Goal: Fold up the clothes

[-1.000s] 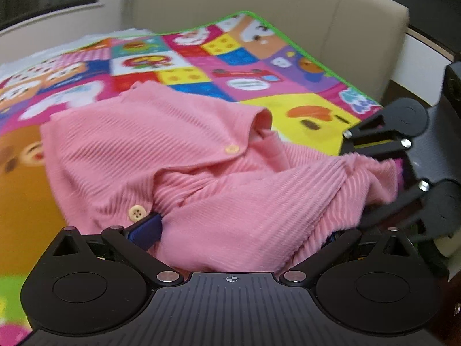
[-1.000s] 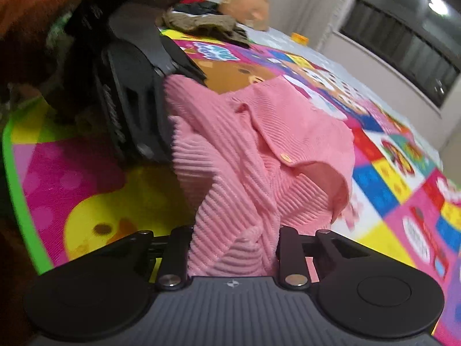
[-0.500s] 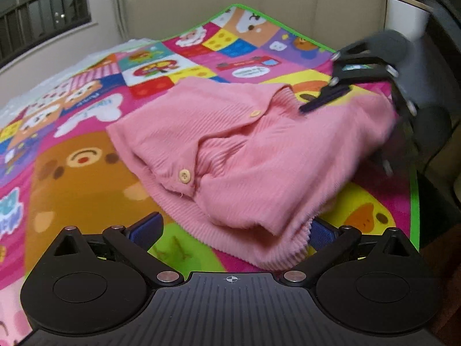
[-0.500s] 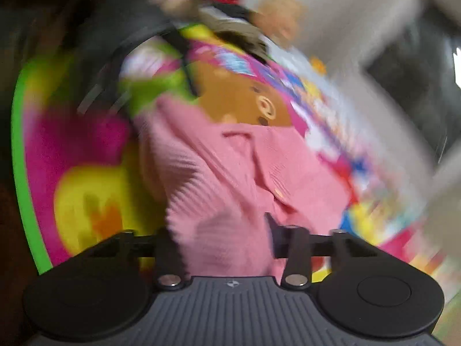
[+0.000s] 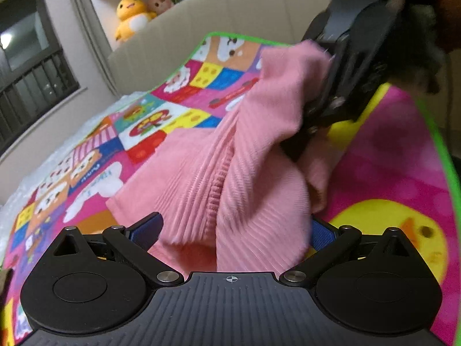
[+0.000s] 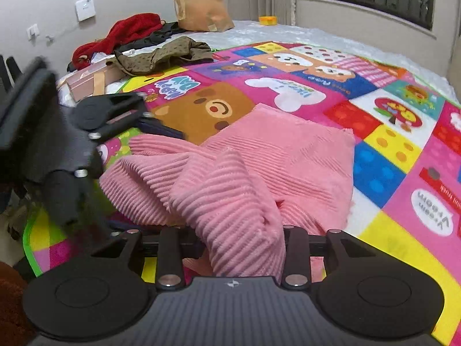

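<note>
Pink ribbed garment [image 6: 259,173] bunched between right hand-held gripper [image 6: 230,245] fingers.

Garment [image 6: 276,155] on mat [image 6: 389,144], paper bag [image 6: 201,5] behind

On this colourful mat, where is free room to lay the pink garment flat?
Free: the mat squares between the pink garment and the window wall. Crowded: the far corner, with the olive clothes, red clothes and paper bag.
</note>
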{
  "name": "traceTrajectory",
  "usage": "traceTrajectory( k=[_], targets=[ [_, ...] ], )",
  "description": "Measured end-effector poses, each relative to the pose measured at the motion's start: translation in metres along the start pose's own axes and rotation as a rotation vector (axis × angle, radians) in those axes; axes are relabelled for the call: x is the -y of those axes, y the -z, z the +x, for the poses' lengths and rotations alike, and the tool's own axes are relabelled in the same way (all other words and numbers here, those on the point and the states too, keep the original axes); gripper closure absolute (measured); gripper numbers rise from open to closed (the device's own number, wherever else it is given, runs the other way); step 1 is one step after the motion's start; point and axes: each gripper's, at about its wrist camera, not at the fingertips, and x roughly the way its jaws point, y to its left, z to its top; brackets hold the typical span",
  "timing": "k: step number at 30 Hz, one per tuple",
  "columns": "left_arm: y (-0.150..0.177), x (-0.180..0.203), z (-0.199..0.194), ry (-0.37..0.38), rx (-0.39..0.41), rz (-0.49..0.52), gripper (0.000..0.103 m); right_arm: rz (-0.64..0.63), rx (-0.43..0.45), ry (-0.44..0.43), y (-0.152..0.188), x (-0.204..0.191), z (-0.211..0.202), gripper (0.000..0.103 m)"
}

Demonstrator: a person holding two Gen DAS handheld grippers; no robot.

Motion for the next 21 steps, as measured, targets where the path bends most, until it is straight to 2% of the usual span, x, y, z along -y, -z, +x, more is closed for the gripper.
traceTrajectory(
  k=[3,5,6,7,9,12,14,15,16,17,19,21],
  targets=[
    [0.000,-0.009,0.006,0.022,0.020,-0.055,0.000,-0.063,0.008,0.027,0.001,-0.006,-0.005,0.066],
    [0.000,-0.014,0.003,0.022,0.030,-0.085,0.000,-0.080,0.021,0.034,0.002,-0.007,-0.010,0.062],
    [0.001,-0.017,0.001,0.019,0.033,-0.095,0.000,-0.083,0.027,0.034,0.002,-0.006,-0.013,0.055],
    [0.001,-0.018,-0.003,0.007,0.034,-0.093,0.000,-0.084,0.032,0.031,0.002,-0.004,-0.016,0.041],
    [0.002,-0.023,-0.012,-0.021,0.032,-0.098,0.000,-0.093,0.048,0.036,0.004,-0.001,-0.026,0.030],
    [0.004,-0.029,-0.028,-0.030,0.035,-0.127,0.000,-0.095,0.065,0.059,0.013,0.003,-0.041,0.030],
    [0.006,-0.033,-0.039,-0.028,0.038,-0.151,0.000,-0.073,0.082,0.092,0.018,0.008,-0.049,0.038],
    [0.007,-0.034,-0.044,-0.023,0.040,-0.161,0.000,-0.038,0.093,0.099,0.019,0.012,-0.053,0.053],
    [0.007,-0.034,-0.047,-0.009,0.044,-0.167,0.000,0.000,0.105,0.098,0.018,0.015,-0.055,0.062],
    [0.007,-0.033,-0.050,0.008,0.047,-0.170,0.000,0.032,0.117,0.100,0.016,0.019,-0.057,0.064],
    [0.005,-0.031,-0.055,0.042,0.054,-0.176,0.000,0.050,0.146,0.123,0.012,0.021,-0.057,0.076],
    [0.003,-0.026,-0.059,0.088,0.066,-0.174,0.000,0.069,0.171,0.120,0.004,0.022,-0.055,0.077]
  ],
)
